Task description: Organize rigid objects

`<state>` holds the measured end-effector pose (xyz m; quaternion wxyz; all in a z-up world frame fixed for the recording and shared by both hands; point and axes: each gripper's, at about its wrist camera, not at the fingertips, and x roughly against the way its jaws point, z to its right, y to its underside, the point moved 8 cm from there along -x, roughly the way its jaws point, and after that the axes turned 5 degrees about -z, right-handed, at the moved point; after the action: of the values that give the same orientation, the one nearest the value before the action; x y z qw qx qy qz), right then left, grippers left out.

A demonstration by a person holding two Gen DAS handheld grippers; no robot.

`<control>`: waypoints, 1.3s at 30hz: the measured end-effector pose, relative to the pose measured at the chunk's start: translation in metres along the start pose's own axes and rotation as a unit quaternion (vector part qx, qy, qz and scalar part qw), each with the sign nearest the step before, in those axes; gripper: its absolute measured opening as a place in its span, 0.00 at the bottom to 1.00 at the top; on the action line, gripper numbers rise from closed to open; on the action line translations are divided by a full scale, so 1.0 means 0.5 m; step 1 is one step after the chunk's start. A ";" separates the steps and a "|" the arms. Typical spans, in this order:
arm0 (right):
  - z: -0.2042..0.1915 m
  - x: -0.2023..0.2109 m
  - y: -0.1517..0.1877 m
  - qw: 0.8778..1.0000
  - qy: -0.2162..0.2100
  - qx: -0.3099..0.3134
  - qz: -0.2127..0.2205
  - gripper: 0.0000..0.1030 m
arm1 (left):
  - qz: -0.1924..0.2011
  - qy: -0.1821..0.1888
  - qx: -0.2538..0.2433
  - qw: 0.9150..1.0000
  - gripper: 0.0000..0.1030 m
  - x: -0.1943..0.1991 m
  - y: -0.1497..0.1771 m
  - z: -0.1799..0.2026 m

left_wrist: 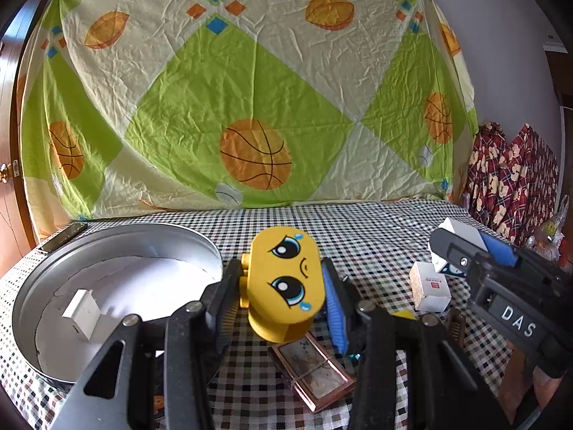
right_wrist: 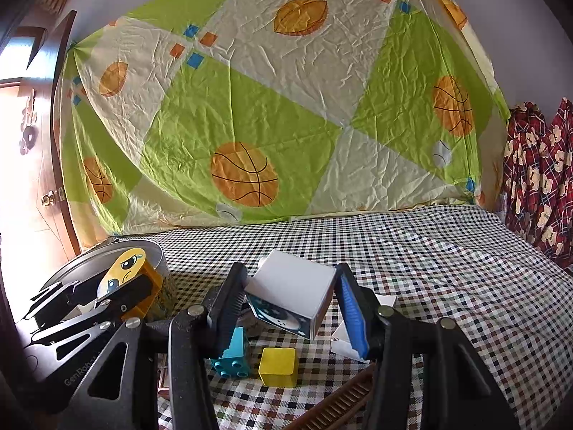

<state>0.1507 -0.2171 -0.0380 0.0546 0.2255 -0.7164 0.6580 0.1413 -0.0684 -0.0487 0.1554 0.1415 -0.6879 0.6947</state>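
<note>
My left gripper (left_wrist: 283, 290) is shut on a yellow toy block with a crying cartoon face (left_wrist: 286, 279), lifted above the checked tablecloth, just right of a round metal tin (left_wrist: 43, 279). A white charger (left_wrist: 84, 313) lies inside the tin. In the right wrist view my right gripper (right_wrist: 290, 304) is shut on a white box with a dark printed end (right_wrist: 292, 290), held tilted off the table. The yellow face block (right_wrist: 123, 268) and the left gripper (right_wrist: 107, 297) show at the left in front of the tin (right_wrist: 157, 251).
On the cloth lie a pink-framed flat case (left_wrist: 315, 372), a small white carton (left_wrist: 429, 288), a turquoise toy brick (right_wrist: 232, 353), a yellow cube (right_wrist: 278, 364), a brown comb (right_wrist: 340, 405) and white paper (right_wrist: 345, 344). A phone (left_wrist: 64, 236) lies behind the tin. A sheet hangs behind.
</note>
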 end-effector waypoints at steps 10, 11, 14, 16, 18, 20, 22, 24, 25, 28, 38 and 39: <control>-0.036 -0.008 0.004 1.000 -0.012 0.013 -0.004 0.52 | 0.017 -0.022 0.004 1.000 0.42 0.018 -0.001 -0.041; -0.041 -0.008 0.004 1.000 -0.013 0.014 -0.003 0.52 | 0.019 -0.024 0.004 1.000 0.42 0.020 -0.001 -0.045; -0.052 -0.009 0.006 1.000 -0.017 0.019 -0.004 0.52 | 0.026 -0.033 0.006 0.999 0.42 0.026 -0.002 -0.059; -0.060 -0.012 0.006 1.000 -0.020 0.022 -0.006 0.52 | 0.029 -0.037 0.008 0.999 0.42 0.029 -0.002 -0.069; -0.068 -0.013 0.008 0.999 -0.024 0.025 -0.008 0.52 | 0.029 -0.040 0.010 0.999 0.42 0.030 -0.002 -0.077; -0.077 -0.014 0.009 0.999 -0.026 0.030 -0.009 0.52 | 0.030 -0.042 0.013 0.999 0.42 0.032 -0.002 -0.086; -0.088 -0.018 0.011 0.999 -0.030 0.035 -0.013 0.52 | 0.030 -0.044 0.015 0.998 0.42 0.033 -0.001 -0.094; -0.099 -0.022 0.012 0.999 -0.036 0.038 -0.016 0.52 | 0.030 -0.046 0.017 0.998 0.42 0.034 -0.001 -0.103; -0.105 -0.023 0.013 0.998 -0.038 0.040 -0.016 0.52 | 0.031 -0.048 0.018 0.998 0.42 0.035 -0.002 -0.107; -0.122 -0.028 0.015 0.998 -0.043 0.045 -0.018 0.52 | 0.033 -0.052 0.021 0.998 0.42 0.038 -0.001 -0.118; -0.167 -0.040 0.015 0.996 -0.059 0.057 -0.021 0.52 | 0.034 -0.060 0.032 0.997 0.42 0.043 -0.001 -0.152; -0.172 -0.041 0.015 0.996 -0.061 0.058 -0.020 0.52 | 0.035 -0.063 0.031 0.997 0.42 0.044 0.000 -0.156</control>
<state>0.1473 -0.1282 -0.0413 0.0109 0.2820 -0.6740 0.6827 0.1225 0.0098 -0.0407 0.0835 0.1657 -0.6790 0.7103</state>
